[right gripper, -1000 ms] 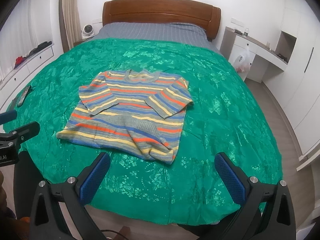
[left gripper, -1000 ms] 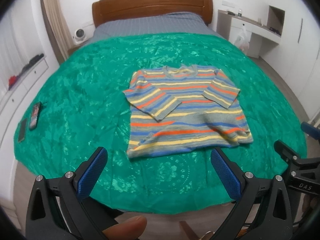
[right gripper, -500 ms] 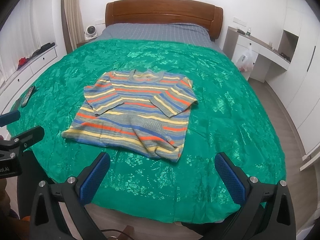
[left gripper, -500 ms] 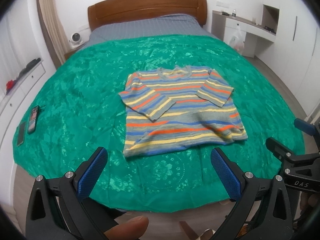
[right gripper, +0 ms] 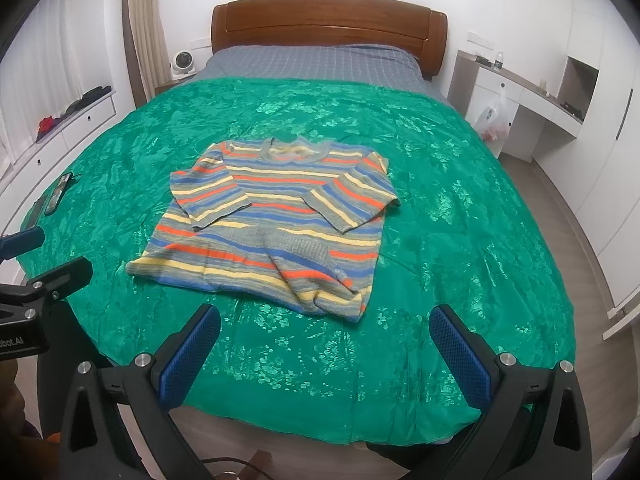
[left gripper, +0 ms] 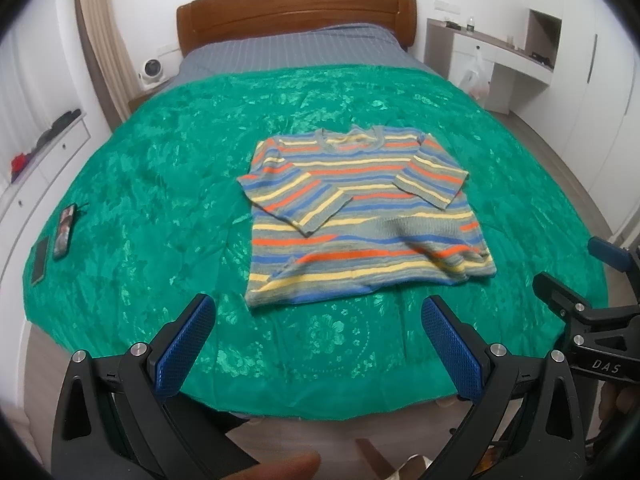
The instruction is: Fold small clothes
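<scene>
A small striped sweater (left gripper: 360, 216), grey with orange, yellow and blue bands, lies flat on the green bedspread (left gripper: 160, 184) with both sleeves folded in over the chest. It also shows in the right wrist view (right gripper: 272, 224). My left gripper (left gripper: 316, 344) is open and empty, held over the bed's near edge, short of the sweater's hem. My right gripper (right gripper: 324, 352) is open and empty too, at the near edge, below the hem's right corner. Each gripper shows at the side of the other's view.
Two phones (left gripper: 64, 232) lie near the bedspread's left edge. A wooden headboard (left gripper: 296, 12) stands at the far end. White drawers (left gripper: 36, 168) run along the left, a desk with a plastic bag (right gripper: 494, 118) stands at the right, wardrobes beyond.
Both grippers have drifted slightly toward the bed and the view has shifted a little; the sweater has not moved. Both stay open.
</scene>
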Action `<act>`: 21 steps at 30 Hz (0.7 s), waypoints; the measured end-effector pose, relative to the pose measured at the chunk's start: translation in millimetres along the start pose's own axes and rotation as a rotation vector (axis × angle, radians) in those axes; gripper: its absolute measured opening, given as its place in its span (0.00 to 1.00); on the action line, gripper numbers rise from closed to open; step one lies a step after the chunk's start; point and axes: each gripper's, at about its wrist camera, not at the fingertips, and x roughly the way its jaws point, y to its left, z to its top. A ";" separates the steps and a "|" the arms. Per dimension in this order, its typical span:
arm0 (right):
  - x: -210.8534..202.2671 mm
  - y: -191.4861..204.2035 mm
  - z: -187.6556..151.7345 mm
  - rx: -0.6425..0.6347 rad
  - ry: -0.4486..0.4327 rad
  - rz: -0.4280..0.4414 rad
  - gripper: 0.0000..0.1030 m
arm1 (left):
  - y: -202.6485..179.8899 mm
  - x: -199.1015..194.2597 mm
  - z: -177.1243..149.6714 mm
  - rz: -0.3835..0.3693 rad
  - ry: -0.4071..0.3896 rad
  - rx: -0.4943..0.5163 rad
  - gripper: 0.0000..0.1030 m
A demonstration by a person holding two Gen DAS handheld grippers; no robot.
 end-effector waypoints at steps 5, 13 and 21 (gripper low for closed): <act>0.8 1.0 -0.3 0.000 0.005 0.004 1.00 | 0.9 2.9 -1.5 0.005 0.008 -0.001 1.00; 0.5 3.6 -0.2 -0.003 0.007 0.013 1.00 | 1.9 4.1 -1.6 0.005 0.012 -0.002 1.00; 0.5 3.2 -0.2 -0.001 0.009 0.014 1.00 | 1.2 5.1 -2.6 0.002 0.018 -0.001 1.00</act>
